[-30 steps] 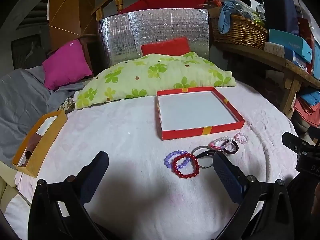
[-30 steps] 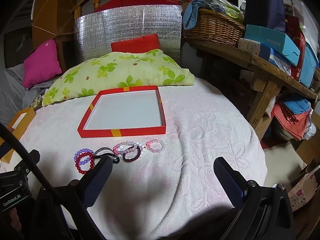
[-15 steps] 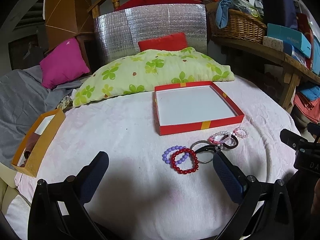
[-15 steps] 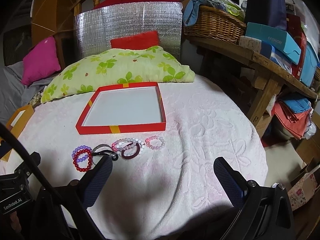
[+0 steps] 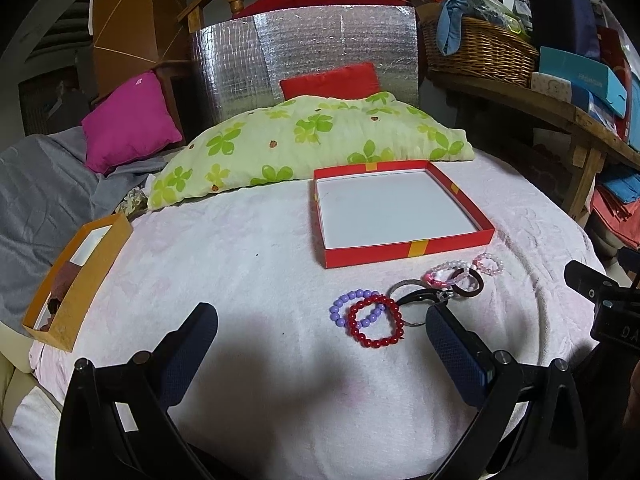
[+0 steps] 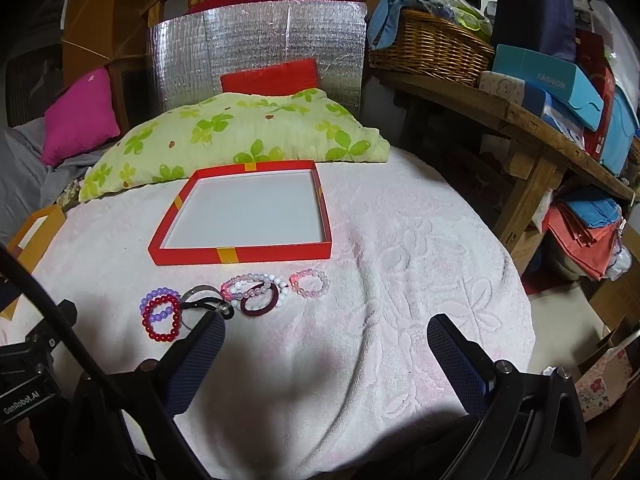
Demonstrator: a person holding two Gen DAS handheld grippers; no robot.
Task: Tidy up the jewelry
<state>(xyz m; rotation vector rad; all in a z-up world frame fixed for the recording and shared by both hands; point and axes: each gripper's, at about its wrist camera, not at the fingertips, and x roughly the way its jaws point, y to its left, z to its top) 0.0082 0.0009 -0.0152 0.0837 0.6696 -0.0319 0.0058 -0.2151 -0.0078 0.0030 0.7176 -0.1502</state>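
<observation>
pale pink plush cloth point(image 5: 240, 272) with a raised flower pattern covers the round table; behind it lie a green leaf-print pillow point(image 5: 312, 144) and a silver quilted foil panel point(image 5: 304, 52).

left wrist view: the left tongs point(image 5: 322, 332) hang above the cloth with their dark ribbed fingers point(image 5: 452, 344) spread wide, gripping nothing. the jewelry lies in a loose row just ahead of the right finger: a red bead bracelet point(image 5: 376, 322) overlaps a purple bead bracelet point(image 5: 352, 306), a thin metal ring point(image 5: 412, 300) partly slips behind the fingertip, then a dark band point(image 5: 470, 284) tangled with clear and pink beads, and a small pink bead ring point(image 5: 489, 263) at the far end. beyond them sits a shallow square red box point(image 5: 404, 248) with a smooth white floor and yellow tape marks. an orange cardboard tray point(image 5: 76, 276) hangs over the table's left edge. open cloth spreads left of the row.

right wrist view: the right tongs point(image 6: 324, 336) are also wide apart and hold nothing. the row lies ahead and to the left, the metal ring touching the left fingertip point(image 6: 208, 332), the red bead bracelet point(image 6: 160, 318) further left. the red box point(image 6: 240, 254) stands just behind the row. bare embossed cloth fills the right half to the rounded edge, where a wooden bench point(image 6: 532, 132) carries a wicker basket point(image 6: 432, 48) and boxes.
</observation>
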